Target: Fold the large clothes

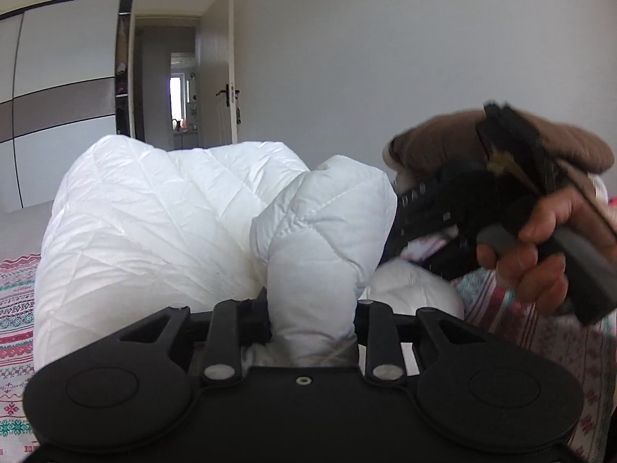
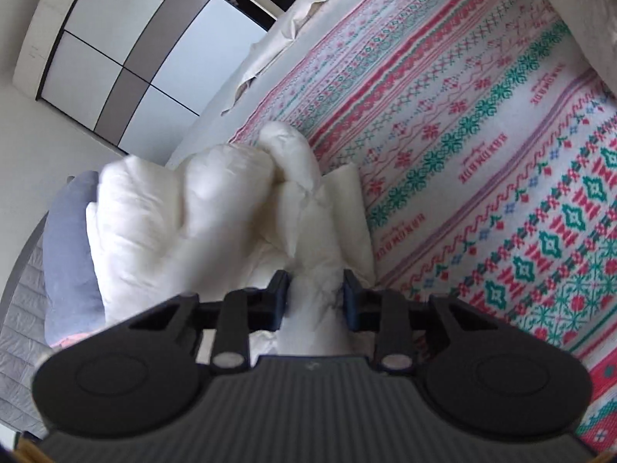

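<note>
A white quilted puffer jacket (image 1: 154,208) is held up above a patterned bedspread (image 1: 15,297). My left gripper (image 1: 312,324) is shut on a thick fold of the jacket that bulges up between its jaws. My right gripper (image 2: 316,301) is shut on another fold of the same jacket (image 2: 185,216), which hangs in a bunched mass to its left. In the left wrist view the right gripper (image 1: 424,208) shows at the right, blurred, held by a hand (image 1: 540,247) with a brown sleeve.
The red, green and white patterned bedspread (image 2: 482,154) covers the bed. A wardrobe (image 1: 58,96) with white and grey panels stands at the left, with an open doorway (image 1: 181,88) beside it. A grey-blue cloth (image 2: 69,239) lies behind the jacket.
</note>
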A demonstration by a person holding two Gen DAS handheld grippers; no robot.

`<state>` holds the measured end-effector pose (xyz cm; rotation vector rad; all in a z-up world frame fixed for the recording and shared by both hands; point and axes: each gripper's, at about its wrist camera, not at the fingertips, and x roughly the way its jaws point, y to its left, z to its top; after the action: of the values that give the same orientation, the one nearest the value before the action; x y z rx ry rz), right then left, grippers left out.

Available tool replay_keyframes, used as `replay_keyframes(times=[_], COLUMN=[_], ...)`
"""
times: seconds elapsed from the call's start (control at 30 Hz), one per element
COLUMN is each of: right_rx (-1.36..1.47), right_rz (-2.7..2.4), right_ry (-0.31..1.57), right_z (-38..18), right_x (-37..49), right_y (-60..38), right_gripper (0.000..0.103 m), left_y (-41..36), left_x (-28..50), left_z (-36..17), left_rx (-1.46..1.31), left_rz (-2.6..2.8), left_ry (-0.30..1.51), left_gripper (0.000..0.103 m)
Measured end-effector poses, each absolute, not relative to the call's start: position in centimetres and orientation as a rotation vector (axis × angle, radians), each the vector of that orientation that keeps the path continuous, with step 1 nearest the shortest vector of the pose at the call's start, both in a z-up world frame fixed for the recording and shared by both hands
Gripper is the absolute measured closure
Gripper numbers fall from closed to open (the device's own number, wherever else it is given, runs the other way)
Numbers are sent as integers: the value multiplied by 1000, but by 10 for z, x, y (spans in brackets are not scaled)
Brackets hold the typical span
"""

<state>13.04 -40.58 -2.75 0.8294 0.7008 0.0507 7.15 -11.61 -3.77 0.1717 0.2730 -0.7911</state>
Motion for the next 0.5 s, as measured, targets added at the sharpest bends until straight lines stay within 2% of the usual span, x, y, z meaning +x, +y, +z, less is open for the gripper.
replay_keyframes(times=[0.07, 0.13, 0.17, 0.27, 0.4, 0.47, 0.5], right_rx=[818, 798, 811, 893, 922, 897, 888], right_rz=[12, -23, -22, 94, 278, 278, 275], right_ry=[654, 604, 573, 514, 590, 648, 668], right_z=[-14, -2, 4, 9, 4, -2, -5], right_x=[123, 112, 104, 97, 112, 125, 130], right_y=[-414, -420, -424, -430, -410, -399, -394], right_gripper=[72, 63, 55, 47, 29, 22, 22], left_y=[-122, -124, -123, -122, -121, -121, -121], left_x=[68, 67, 67, 65, 65, 66, 65], left_z=[-45, -46, -46, -47, -45, -44, -44], left_rx=[216, 233, 233, 233, 233, 238, 240], left_rz=[-794, -789, -788, -788, -789, -789, -789], left_ry=[276, 278, 281, 280, 271, 265, 261], left_gripper=[72, 72, 70, 69, 68, 67, 66])
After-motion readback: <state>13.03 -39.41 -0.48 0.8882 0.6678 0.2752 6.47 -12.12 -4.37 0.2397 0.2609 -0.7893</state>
